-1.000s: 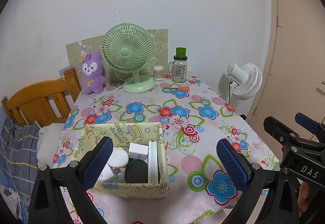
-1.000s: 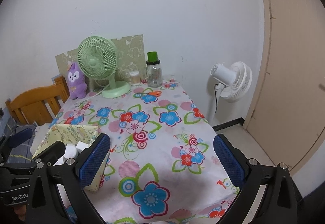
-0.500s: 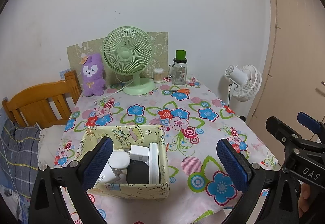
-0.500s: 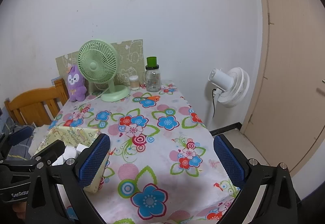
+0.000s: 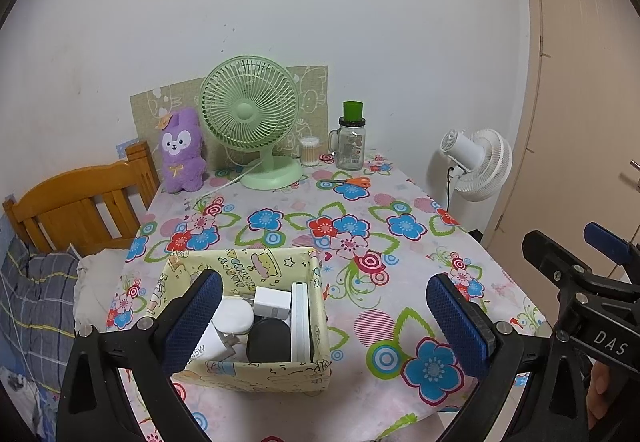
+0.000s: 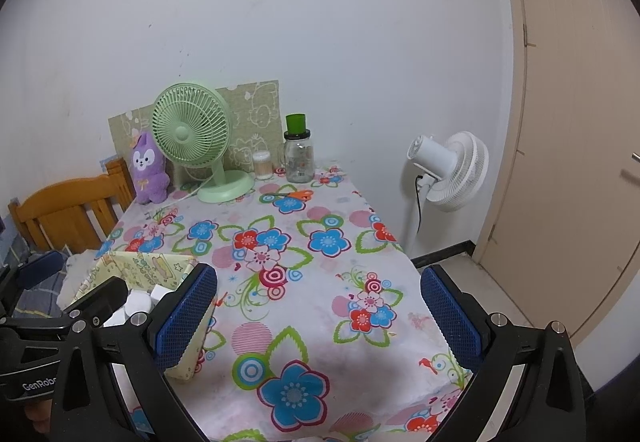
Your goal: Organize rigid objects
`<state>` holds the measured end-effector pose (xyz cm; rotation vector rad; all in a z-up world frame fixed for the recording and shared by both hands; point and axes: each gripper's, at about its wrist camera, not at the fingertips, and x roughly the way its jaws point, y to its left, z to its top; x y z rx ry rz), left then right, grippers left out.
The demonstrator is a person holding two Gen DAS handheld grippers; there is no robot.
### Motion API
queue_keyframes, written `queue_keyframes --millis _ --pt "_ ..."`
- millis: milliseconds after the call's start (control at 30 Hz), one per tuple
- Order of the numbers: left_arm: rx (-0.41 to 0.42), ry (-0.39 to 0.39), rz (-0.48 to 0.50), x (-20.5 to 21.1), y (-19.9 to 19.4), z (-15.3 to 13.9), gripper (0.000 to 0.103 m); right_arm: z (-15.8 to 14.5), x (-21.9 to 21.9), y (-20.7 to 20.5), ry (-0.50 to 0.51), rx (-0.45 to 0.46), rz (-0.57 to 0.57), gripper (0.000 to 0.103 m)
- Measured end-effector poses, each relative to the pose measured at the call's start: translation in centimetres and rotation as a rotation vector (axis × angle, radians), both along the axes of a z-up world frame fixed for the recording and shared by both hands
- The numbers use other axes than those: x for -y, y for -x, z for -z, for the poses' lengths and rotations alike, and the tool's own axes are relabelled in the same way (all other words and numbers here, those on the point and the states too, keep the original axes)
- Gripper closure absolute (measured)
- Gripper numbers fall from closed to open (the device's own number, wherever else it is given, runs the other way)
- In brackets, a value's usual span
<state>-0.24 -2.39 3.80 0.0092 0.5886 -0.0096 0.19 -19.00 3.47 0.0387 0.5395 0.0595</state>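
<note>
Yellow fabric box (image 5: 256, 366), lower left of frame, looks packed; both grippers (image 5: 324, 326) (image 6: 318, 316) spread, empty. Probably wrap-up; orange scissors (image 5: 352, 181) could go next.

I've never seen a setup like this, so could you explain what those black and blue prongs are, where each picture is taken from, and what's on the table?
No robot here: a person holds two hand grippers, each with a camera looking along its blue-padded fingers. One picture is from the left gripper, one from the right gripper. Both are open and hold nothing. On the flowered tablecloth sit a yellow patterned box of small white and black items, a green desk fan, a purple plush rabbit, a glass jar with a green lid and orange-handled scissors.
</note>
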Motion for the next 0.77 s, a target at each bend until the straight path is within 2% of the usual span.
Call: queue_keyframes --millis 767 --pt "-0.004 -0.004 0.000 0.32 -0.09 -0.07 0.000 0.17 -0.08 0.13 0.001 -0.008 0.011 0.000"
